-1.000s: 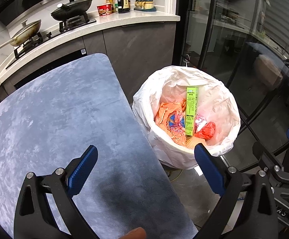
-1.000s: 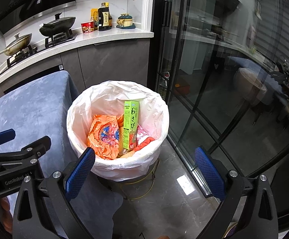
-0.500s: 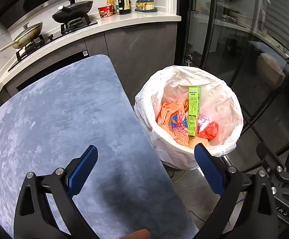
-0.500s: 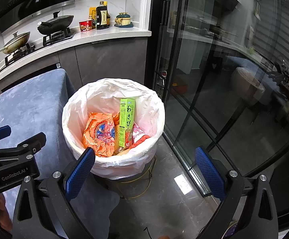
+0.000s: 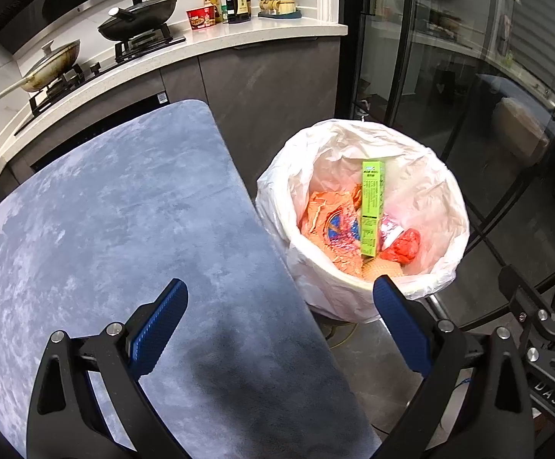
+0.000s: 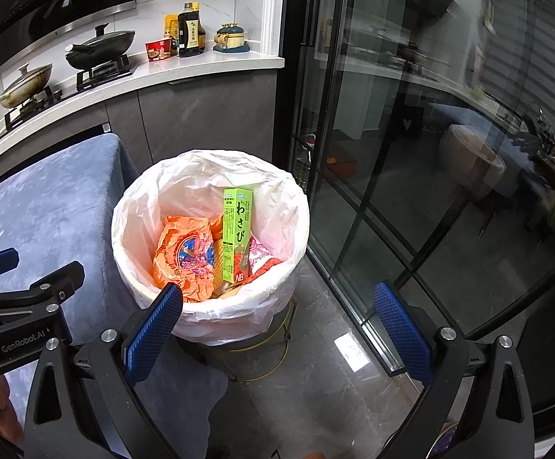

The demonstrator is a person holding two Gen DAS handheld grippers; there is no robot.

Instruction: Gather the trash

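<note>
Both claws gape empty — left claw [image 5: 277, 321] over the blue worktop [image 5: 105, 229], right claw [image 6: 277, 317] just before the white-lined bin [image 6: 208, 306]. Inside the bin, a green wasabi box [image 6: 236, 235] stands on crumpled orange wrappers [image 6: 180, 256] — probably light, stiff card, best pinched across its narrow sides.

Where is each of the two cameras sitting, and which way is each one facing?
Left wrist: sits on the left gripper, facing forward and down over the blue-grey velvety table; both open blue-padded fingers show, the right gripper's frame at right.
Right wrist: sits on the right gripper, facing down at the grey tiled floor; open fingers show, the left gripper's frame at left.
Shared: the white-lined round trash bin, the upright green wasabi box.
</note>
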